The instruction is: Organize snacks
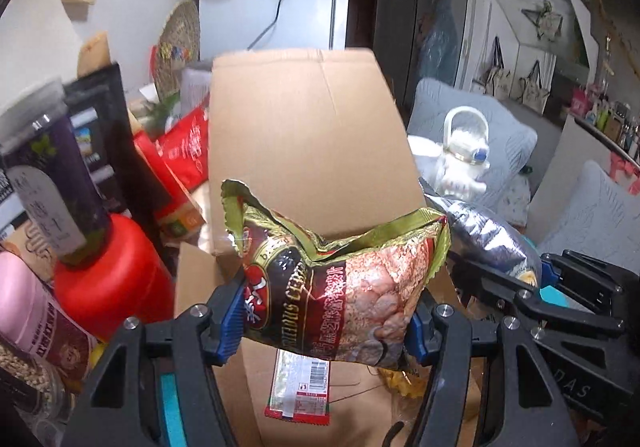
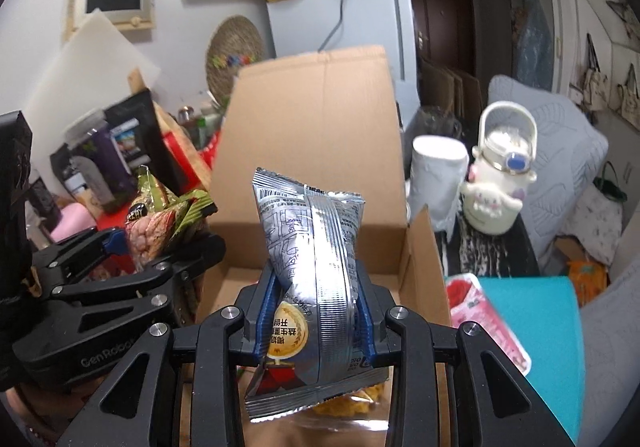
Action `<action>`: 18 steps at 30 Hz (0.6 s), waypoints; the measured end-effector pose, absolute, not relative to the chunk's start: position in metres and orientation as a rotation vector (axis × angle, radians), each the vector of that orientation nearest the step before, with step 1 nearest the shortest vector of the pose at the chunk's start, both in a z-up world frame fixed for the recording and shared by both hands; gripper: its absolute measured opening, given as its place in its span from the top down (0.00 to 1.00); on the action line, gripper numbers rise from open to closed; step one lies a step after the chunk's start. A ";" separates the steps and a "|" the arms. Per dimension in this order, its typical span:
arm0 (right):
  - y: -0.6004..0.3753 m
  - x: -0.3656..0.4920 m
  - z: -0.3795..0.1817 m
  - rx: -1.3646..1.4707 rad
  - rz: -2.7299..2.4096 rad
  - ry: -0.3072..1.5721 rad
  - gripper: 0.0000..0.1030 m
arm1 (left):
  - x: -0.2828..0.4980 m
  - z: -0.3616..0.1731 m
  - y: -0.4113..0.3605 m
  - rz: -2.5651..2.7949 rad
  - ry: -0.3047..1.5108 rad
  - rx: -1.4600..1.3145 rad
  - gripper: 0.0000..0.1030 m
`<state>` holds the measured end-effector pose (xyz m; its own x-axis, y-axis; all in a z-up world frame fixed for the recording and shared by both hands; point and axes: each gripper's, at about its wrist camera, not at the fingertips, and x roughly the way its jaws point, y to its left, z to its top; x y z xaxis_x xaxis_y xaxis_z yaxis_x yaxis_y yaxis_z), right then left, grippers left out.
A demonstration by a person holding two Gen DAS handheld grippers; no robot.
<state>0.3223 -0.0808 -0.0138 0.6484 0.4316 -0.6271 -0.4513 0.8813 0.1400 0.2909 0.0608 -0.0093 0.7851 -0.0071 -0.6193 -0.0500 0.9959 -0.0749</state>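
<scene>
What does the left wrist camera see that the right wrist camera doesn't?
Only the left wrist view shows the red strip packet lying in the cardboard box. Only the right wrist view shows the teal block and the pink-labelled tray. Both show the box, the cereal bag in the left tongs and the silver packet in the right tongs.

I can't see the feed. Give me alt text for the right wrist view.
The right hand-held gripper grips a silver snack packet upright above an open cardboard box. At left, the left hand-held gripper holds a cereal bag.
</scene>
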 end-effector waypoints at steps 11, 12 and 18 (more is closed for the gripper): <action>-0.082 0.339 -0.036 -0.025 0.468 0.809 0.67 | 0.313 -0.038 0.066 0.100 0.773 -0.065 0.39; -0.083 0.339 -0.037 -0.023 0.463 0.814 0.67 | 0.314 -0.041 0.066 0.102 0.785 -0.069 0.39; -0.087 0.346 -0.043 -0.010 0.441 0.851 0.65 | 0.324 -0.055 0.068 0.114 0.860 -0.078 0.39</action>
